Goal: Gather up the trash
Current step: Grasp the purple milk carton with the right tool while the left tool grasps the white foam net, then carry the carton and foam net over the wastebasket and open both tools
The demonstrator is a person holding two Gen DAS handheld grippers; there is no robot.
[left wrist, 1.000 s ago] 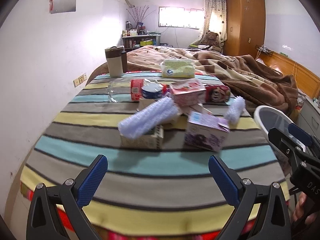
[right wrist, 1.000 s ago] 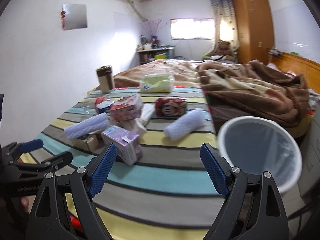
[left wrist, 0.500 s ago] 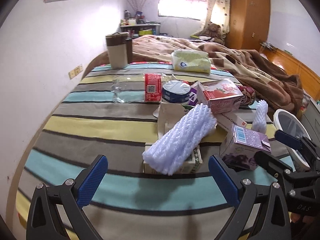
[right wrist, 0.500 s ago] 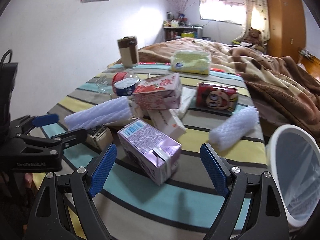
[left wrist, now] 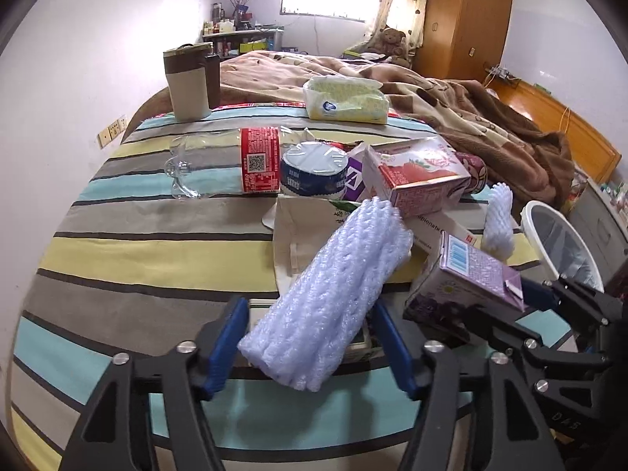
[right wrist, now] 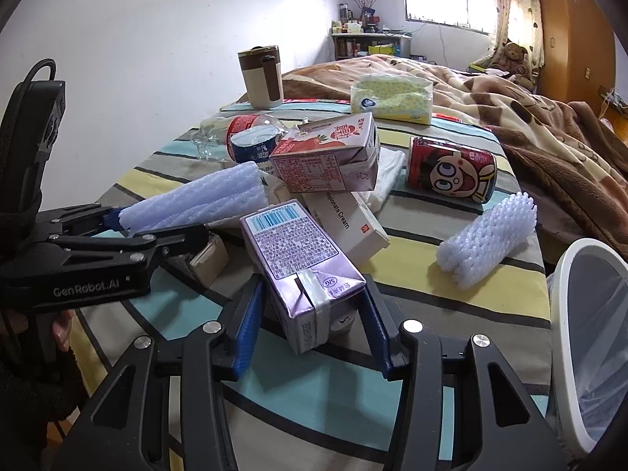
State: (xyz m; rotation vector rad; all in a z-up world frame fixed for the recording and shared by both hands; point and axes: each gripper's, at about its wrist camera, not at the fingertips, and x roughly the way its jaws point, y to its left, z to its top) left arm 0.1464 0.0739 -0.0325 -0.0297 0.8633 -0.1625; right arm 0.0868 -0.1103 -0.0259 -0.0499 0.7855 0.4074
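Trash lies piled on a striped bedspread. A white foam net sleeve rests tilted on a small cardboard box. My left gripper straddles the sleeve's near end, jaws closing, and both blue pads meet its sides. A purple drink carton lies on its side. My right gripper has its jaws closing on the carton's near end, and the pads touch both of its sides. The left gripper also shows at the left of the right wrist view.
Behind these lie a pink strawberry carton, a white cream box, a red cartoon can, a second foam sleeve, a crushed plastic bottle and a round tub. A lined white bin stands at the right. A tissue pack and mug sit farther back.
Both grippers came forward and down to the pile. Their wide-open jaws narrowed, the left around the foam sleeve, the right around the purple carton.
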